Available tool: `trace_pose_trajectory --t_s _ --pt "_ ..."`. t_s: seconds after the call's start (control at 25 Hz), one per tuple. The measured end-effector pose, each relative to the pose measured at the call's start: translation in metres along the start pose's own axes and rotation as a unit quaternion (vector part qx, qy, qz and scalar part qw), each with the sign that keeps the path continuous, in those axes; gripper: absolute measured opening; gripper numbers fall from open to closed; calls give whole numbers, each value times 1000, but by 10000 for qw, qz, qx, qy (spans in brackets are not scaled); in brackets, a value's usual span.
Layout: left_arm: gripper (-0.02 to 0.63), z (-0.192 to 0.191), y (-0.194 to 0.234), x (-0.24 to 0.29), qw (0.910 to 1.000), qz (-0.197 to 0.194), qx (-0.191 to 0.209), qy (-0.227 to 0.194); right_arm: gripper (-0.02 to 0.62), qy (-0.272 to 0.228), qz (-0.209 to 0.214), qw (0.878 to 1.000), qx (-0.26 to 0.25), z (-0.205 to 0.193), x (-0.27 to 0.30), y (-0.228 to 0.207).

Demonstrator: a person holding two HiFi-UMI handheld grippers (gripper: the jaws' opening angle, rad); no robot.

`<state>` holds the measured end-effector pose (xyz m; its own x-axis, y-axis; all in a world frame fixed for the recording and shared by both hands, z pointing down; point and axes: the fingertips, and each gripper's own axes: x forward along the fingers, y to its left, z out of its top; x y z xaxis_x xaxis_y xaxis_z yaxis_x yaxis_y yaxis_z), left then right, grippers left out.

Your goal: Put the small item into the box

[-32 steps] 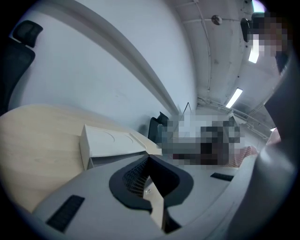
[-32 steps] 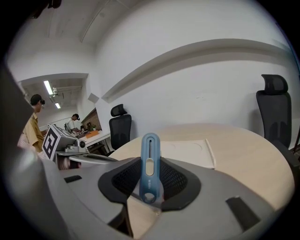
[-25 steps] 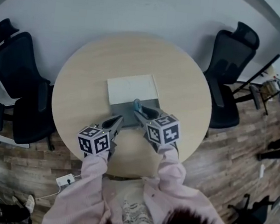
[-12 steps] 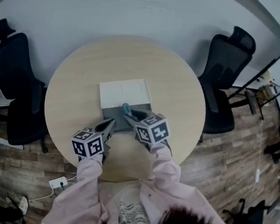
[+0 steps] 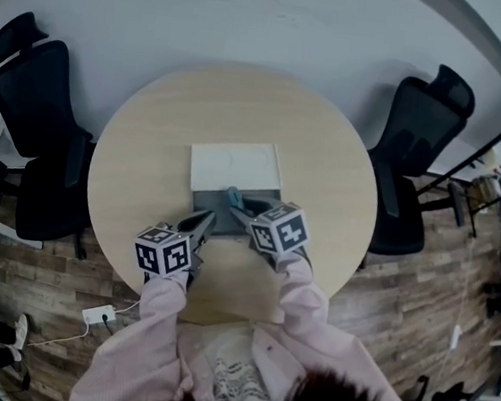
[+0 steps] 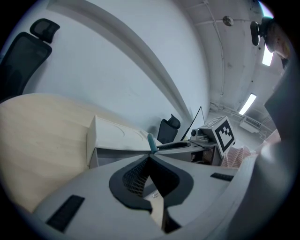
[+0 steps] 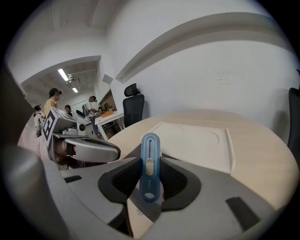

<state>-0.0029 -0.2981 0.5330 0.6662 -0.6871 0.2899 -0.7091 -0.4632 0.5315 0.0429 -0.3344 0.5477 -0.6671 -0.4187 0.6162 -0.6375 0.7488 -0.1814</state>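
Observation:
A small blue cutter [image 7: 150, 166] stands upright between the pads of my right gripper [image 7: 150, 174], which is shut on it. In the head view the cutter [image 5: 231, 195] hangs over the grey near part [image 5: 211, 203] of the flat white box [image 5: 236, 167] at the middle of the round table [image 5: 150, 139]. My left gripper [image 5: 207, 222] sits at the box's near left corner, jaws shut and empty. The left gripper view shows its tips [image 6: 149, 157] meeting just before the box [image 6: 112, 133], with the cutter [image 6: 151, 142] beyond. Whether the box is open I cannot tell.
Black office chairs stand left [image 5: 34, 126] and right [image 5: 418, 151] of the table. A white wall runs behind it. A power strip [image 5: 96, 316] lies on the wooden floor. Several people [image 7: 51, 101] stand at desks far back.
The head view has shifted a little. Both grippers keep about the same place at the box's near edge, and the right one has held the cutter throughout.

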Motion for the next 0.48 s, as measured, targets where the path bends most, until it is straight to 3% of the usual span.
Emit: trace_pose_trajectory --t_s 0.48 --pt "9 -5 10 -1 9998 65 -164 66 126 617 201 9971 -390 -13 21 -3"
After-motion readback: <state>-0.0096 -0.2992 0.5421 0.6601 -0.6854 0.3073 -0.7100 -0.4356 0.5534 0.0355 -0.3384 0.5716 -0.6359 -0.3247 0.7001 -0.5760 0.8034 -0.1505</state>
